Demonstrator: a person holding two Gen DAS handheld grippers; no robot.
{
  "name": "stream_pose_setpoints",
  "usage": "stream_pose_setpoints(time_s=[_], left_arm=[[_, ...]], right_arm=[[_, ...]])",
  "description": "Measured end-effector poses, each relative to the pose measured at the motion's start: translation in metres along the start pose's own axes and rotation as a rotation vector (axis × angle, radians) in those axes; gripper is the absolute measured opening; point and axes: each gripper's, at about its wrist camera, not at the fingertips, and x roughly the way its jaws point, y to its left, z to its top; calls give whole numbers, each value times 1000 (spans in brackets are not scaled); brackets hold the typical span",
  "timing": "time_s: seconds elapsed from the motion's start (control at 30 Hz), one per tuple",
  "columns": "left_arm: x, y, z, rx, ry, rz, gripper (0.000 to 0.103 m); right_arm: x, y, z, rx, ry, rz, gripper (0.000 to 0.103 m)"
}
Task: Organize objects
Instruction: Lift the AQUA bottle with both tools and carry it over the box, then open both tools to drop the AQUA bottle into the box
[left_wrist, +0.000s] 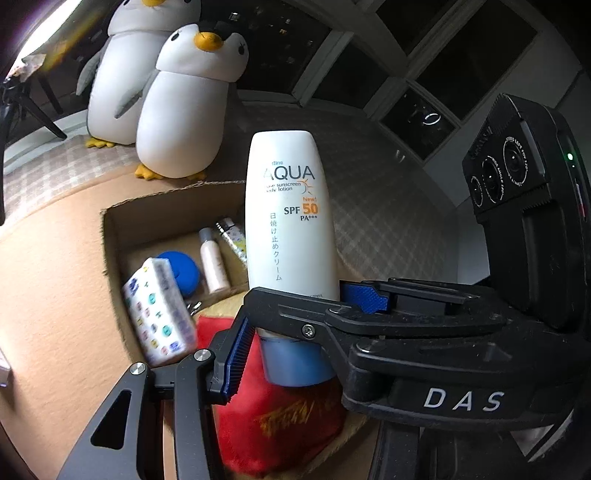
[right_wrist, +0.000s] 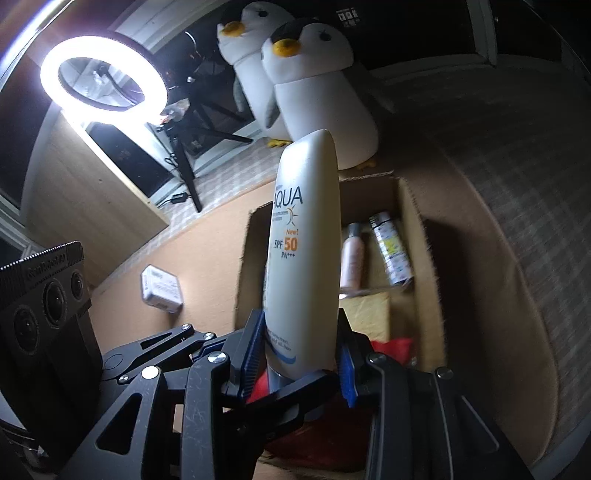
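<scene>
A white AQUA sunscreen bottle (left_wrist: 291, 214) with a blue cap stands cap-down above an open cardboard box (left_wrist: 110, 236). Both grippers close on its lower part. In the left wrist view my left gripper (left_wrist: 295, 332) holds it near the cap, while the right gripper (left_wrist: 354, 295) crosses in front and clamps it. In the right wrist view the bottle (right_wrist: 306, 251) sits between the blue pads of my right gripper (right_wrist: 299, 358). The box (right_wrist: 424, 236) holds a patterned tissue pack (left_wrist: 159, 314), a blue ball (left_wrist: 181, 269), two small bottles (left_wrist: 214, 262) and a red pouch (left_wrist: 273, 417).
Two plush penguins (left_wrist: 184, 103) stand behind the box on the checked bedding. A small white box (right_wrist: 162, 288) lies on the tan cardboard flap left of the box. A lit ring light (right_wrist: 103, 77) on a tripod stands at the far left. Dark windows are behind.
</scene>
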Motion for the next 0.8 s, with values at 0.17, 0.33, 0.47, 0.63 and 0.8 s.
stream_pose_setpoints(time_s=[0.17, 0.33, 0.47, 0.63, 0.8], left_arm=[[13, 2, 9, -15, 10, 5, 51], [13, 5, 11, -22, 6, 53, 77], [5, 13, 8, -36, -9, 70, 77], [-11, 24, 2, -48, -33, 83, 77], [-35, 31, -11, -51, -45, 116, 77]], right_arm=[[4, -9, 11, 8, 15, -3, 33], [4, -12, 16, 1, 1, -46, 36], [-5, -19, 18, 35, -33, -51, 49], [-10, -20, 16, 37, -40, -41, 49], [-9, -10, 7, 29, -42, -21, 49]])
